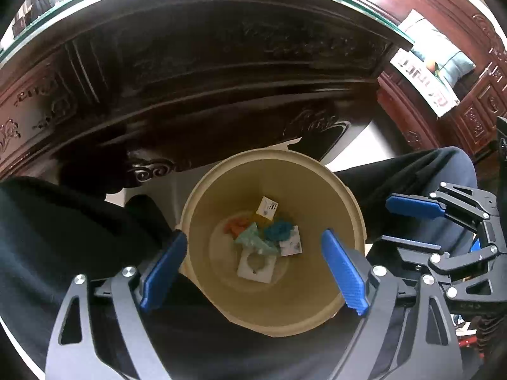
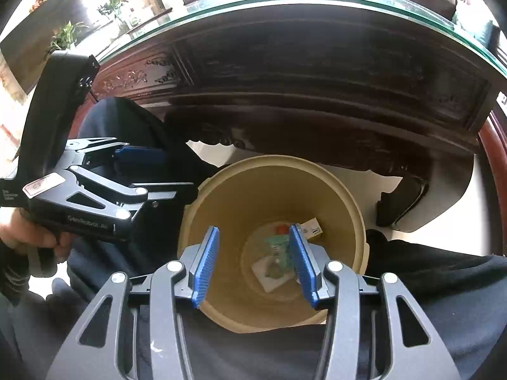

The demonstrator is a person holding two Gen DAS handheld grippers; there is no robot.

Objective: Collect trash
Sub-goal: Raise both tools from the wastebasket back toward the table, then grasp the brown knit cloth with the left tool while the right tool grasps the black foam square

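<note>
A beige trash bin (image 1: 348,199) stands on the floor between the person's knees, also in the right wrist view (image 2: 351,209). In its bottom lie several pieces of trash (image 1: 264,237): white cards, an orange scrap, teal and green crumpled pieces; they show in the right wrist view (image 2: 275,259) too. My left gripper (image 1: 253,262) is open and empty above the bin mouth. My right gripper (image 2: 253,262) is open and empty above the bin, and it shows at the right of the left wrist view (image 1: 412,224).
A dark carved wooden table (image 1: 221,72) with a glass top (image 2: 317,1) rises just behind the bin. The person's dark-trousered legs (image 1: 63,237) flank the bin. Red carved furniture with cushions (image 1: 443,50) stands at the right. White floor (image 1: 364,145) shows beside the bin.
</note>
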